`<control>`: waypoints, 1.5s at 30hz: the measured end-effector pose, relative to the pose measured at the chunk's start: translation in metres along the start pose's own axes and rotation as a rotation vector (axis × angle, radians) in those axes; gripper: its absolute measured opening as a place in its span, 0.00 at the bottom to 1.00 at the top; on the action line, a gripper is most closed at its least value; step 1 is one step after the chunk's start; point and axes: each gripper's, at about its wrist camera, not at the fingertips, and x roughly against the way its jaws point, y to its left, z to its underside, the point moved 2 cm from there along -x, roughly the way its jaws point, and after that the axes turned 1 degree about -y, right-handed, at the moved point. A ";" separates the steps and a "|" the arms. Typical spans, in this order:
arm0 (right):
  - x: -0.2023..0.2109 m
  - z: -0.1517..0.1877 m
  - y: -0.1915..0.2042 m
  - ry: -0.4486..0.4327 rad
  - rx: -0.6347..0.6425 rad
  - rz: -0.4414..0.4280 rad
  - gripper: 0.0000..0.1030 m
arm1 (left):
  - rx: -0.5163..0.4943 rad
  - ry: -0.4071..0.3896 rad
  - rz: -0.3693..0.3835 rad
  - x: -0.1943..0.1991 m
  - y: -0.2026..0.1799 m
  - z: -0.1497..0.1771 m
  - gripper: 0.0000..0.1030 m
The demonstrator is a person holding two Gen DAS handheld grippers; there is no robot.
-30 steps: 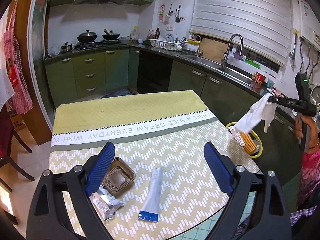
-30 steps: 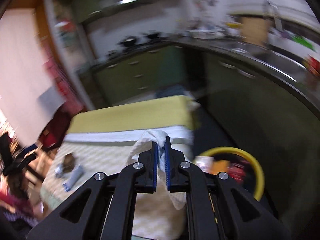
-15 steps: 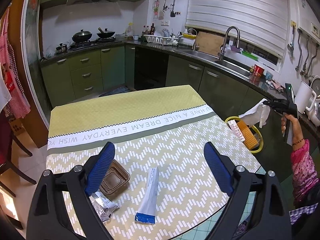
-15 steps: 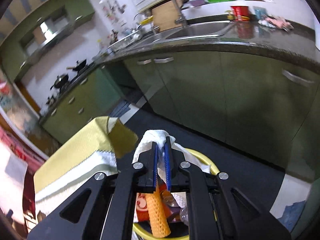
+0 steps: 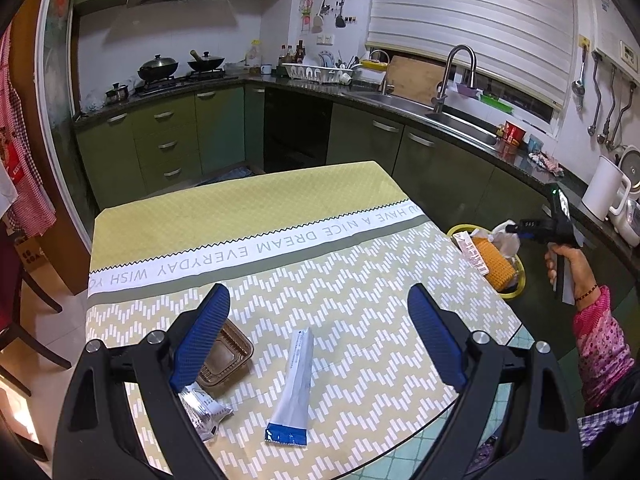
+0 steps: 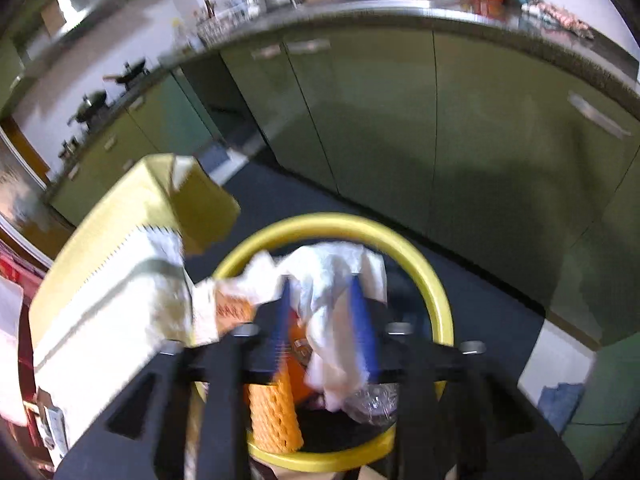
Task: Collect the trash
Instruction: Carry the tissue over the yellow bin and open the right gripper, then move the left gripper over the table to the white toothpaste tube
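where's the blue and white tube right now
In the left wrist view the tube lies on the tablecloth near its front edge, right of the brown tray.

Tablecloth (image 5: 240,216): matt woven cloth. Tissue (image 6: 336,280): soft crumpled paper. Bin (image 6: 436,292): glossy yellow plastic rim. Tube (image 5: 294,376): smooth plastic. Cabinets (image 5: 168,136): glossy green.

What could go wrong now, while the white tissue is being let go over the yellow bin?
1. The right tongs are opening with the tissue still between them; it may cling to a blue pad instead of falling.
2. The yellow bin already looks full, with an orange net sleeve sticking up, so the tissue might rest on top and slide over the rim.
3. The bin stands close to the table edge; the tissue might catch on the hanging cloth.
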 end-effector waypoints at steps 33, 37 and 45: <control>0.109 0.072 0.075 -0.111 0.153 -0.224 0.72 | 0.000 0.351 0.064 -0.096 0.003 0.083 0.71; 0.107 0.075 0.081 -0.103 0.162 -0.237 0.72 | 0.003 0.375 0.056 -0.106 0.006 0.087 0.63; 0.106 0.075 0.083 -0.103 0.163 -0.251 0.72 | -0.046 0.366 -0.019 -0.108 0.006 0.087 0.44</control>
